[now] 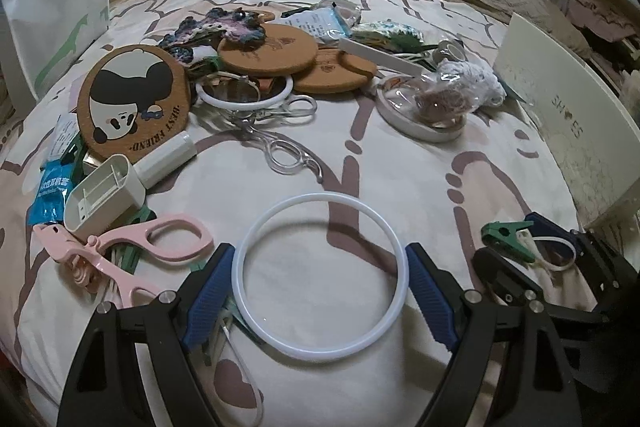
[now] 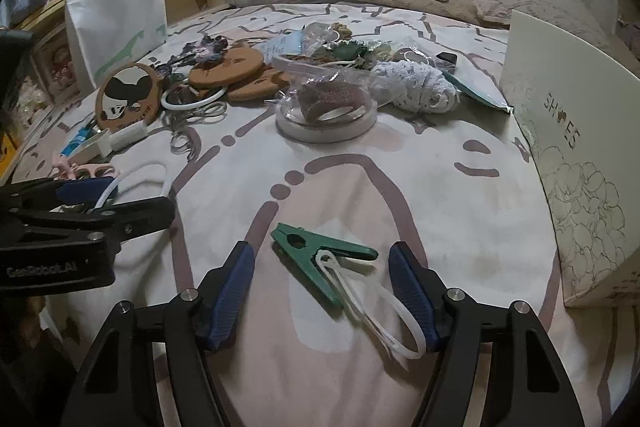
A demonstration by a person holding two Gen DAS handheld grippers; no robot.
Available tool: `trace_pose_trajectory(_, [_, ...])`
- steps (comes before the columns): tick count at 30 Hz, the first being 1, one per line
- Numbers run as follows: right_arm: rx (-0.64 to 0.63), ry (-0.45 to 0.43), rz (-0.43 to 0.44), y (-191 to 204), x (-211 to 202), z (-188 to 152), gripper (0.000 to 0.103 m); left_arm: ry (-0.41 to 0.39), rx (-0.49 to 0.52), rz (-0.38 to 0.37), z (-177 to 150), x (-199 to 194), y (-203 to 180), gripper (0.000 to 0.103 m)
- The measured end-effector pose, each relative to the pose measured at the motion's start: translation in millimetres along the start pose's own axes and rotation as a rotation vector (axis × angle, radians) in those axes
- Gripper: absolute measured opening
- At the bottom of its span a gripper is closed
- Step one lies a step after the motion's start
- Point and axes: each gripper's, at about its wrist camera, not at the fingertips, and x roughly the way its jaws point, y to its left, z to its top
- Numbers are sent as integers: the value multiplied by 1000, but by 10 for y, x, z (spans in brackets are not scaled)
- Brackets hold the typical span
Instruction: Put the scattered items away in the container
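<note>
- The left gripper (image 1: 320,277) has its blue ribbed fingers (image 1: 208,293) set against the two sides of a white plastic ring (image 1: 322,273). They look to be pinching it across its width, while the ring lies flat on the bedspread (image 1: 400,167).
- The right gripper (image 2: 322,293) has its fingers (image 2: 232,291) spread, with a green clothes peg (image 2: 320,259) lying loose between them. The peg's white plastic loop (image 2: 380,311) runs close by the right-hand finger, but I cannot tell that it touches.
- I judge the tidying to be near its start. Both grippers are only at the picking-up stage, and nearly everything is scattered on the bed.
- The container is the cream cardboard shoe box (image 2: 568,155), standing to the right of the right gripper and further out. Its inside is hidden, so what it already holds I cannot say.
- Just left of the left gripper lie pink plastic scissors (image 1: 132,255), smooth and looped, beside a hollow cream plastic case (image 1: 104,195) and a blue foil packet (image 1: 50,191).
- Further out sits a round cork mat with a panda print (image 1: 134,99), matte and grainy, with plain cork coasters (image 1: 268,55) behind it, another white ring (image 1: 244,95), and clear-handled scissors (image 1: 280,151).
- Out to the right are a white round dish (image 2: 326,125) carrying a crinkly clear bag, and a ball of white cord (image 2: 420,87), soft and knobbly.
- All of that is left to move.
</note>
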Motion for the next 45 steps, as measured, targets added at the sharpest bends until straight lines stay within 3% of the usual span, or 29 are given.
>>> trace_pose_trajectory(5, [0,-9,-20,15,55,30,62,3,1,-2,-1,3,-10,84])
trace_pose_trajectory(10, [9,-26,-5,-13,35,28,44,4,1,-2,-8,7,-11,84])
trace_pose_trajectory(28, [14,-61,29,-57,-179,72,44,-27,-9,-12,19,-70,-24,84])
trace_pose_trajectory(45, [7,-235,26,-161,-888,399,44,-138,14,-56,189,-504,-116,84])
